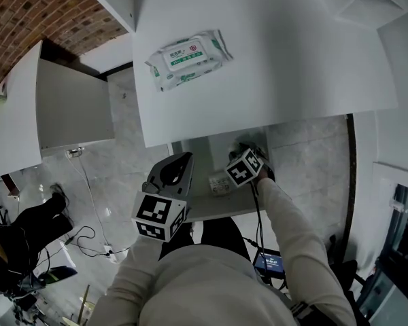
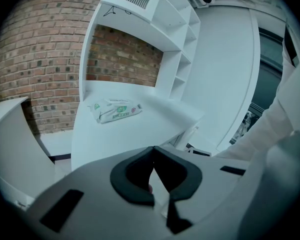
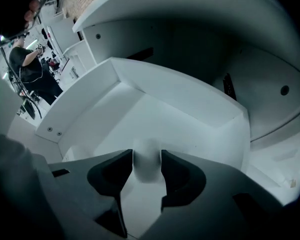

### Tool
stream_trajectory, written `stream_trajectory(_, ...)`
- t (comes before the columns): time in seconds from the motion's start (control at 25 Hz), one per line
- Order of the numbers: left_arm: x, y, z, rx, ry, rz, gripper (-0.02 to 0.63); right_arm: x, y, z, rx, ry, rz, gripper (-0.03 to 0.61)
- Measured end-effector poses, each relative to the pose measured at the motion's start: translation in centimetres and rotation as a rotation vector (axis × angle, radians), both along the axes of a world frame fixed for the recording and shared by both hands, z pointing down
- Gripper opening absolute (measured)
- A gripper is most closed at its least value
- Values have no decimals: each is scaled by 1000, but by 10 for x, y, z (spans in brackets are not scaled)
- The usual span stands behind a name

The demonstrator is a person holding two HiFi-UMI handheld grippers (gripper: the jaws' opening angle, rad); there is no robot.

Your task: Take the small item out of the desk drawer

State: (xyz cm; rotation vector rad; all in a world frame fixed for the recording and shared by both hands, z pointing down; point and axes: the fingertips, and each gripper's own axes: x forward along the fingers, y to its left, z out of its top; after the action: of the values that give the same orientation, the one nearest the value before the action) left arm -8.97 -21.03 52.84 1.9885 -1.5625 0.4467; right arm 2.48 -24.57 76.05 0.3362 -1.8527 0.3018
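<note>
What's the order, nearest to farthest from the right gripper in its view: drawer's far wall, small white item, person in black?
1. Small white item, between the jaws.
2. Drawer's far wall, ahead.
3. Person in black, upper left.

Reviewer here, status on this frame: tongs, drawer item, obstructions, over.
Left tongs shut, empty, beside the drawer. Right tongs open, down in the drawer, straddling the small white item, not gripping. Nothing else near it.
</note>
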Motion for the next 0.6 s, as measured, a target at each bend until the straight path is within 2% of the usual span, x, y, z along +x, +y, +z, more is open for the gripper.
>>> stream_trajectory(0.6, -10, 4, 6, -15, -6, -40, 17, 2, 6, 21, -21, 60, -63, 199)
